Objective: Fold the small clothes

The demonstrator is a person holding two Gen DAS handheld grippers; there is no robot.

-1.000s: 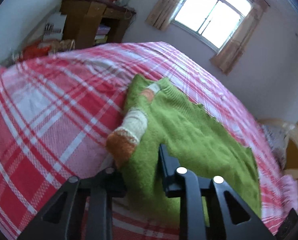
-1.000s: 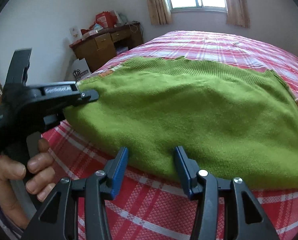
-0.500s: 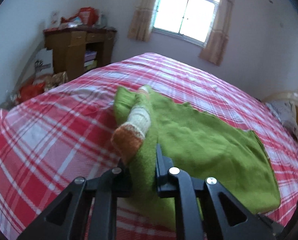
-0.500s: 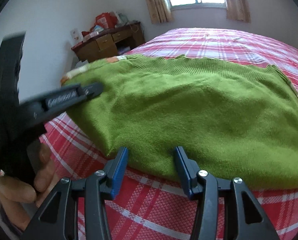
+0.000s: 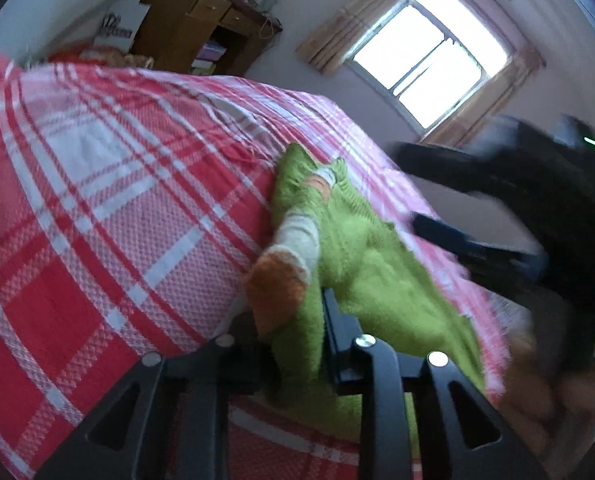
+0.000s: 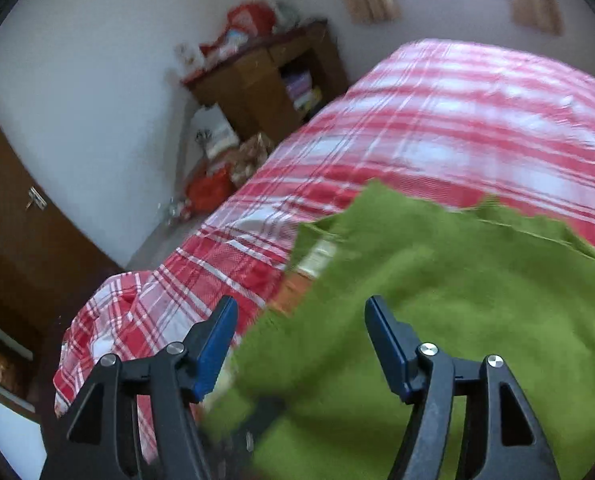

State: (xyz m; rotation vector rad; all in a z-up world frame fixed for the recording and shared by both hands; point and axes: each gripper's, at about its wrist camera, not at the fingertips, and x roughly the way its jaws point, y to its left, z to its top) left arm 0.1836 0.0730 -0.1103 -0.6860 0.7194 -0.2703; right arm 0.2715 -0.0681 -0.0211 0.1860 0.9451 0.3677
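Left wrist view shows our left gripper [image 5: 297, 336] pinching the green sweater [image 5: 381, 280] on the red checked bed [image 5: 97, 208], jaws just loosened a little, while our right gripper [image 6: 301, 336], just opened wide and empty, should grab the sweater's edge gently.

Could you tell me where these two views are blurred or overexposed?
Left wrist view: the window is blown out, the right gripper smeared by motion. Right wrist view: the green sweater and plaid bedspread are motion-blurred; the fingers stay sharp.
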